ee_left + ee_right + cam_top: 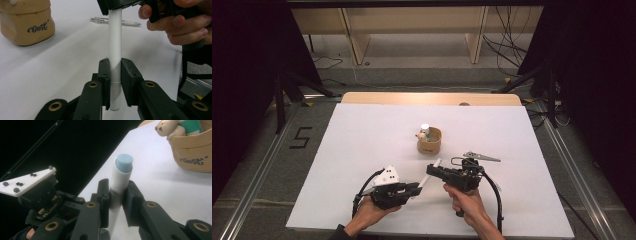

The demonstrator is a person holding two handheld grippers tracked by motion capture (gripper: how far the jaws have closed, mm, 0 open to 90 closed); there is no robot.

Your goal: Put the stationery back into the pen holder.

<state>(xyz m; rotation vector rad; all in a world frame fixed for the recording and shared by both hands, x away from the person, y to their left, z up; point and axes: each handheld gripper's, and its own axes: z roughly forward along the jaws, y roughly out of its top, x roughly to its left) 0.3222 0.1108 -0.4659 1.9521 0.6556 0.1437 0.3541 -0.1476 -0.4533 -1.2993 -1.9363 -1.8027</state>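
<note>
Two hand-held grippers share one white marker pen (430,172) just above the white surface (362,145). The left hand-held gripper (115,68) clamps the barrel near one end; the right hand-held gripper (116,192) has its jaws pressed on the other end, just below the pale blue cap tip. A tan cup (429,141) marked "Best" stands beyond them, and a clear pen (115,22) lies nearby.

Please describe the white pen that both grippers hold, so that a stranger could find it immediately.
On the white table, near its front edge, the left gripper and right gripper meet. The white pen bridges them, clamped at both ends. Unlike the clear pen lying flat, it is plain white with a light blue end.
</note>
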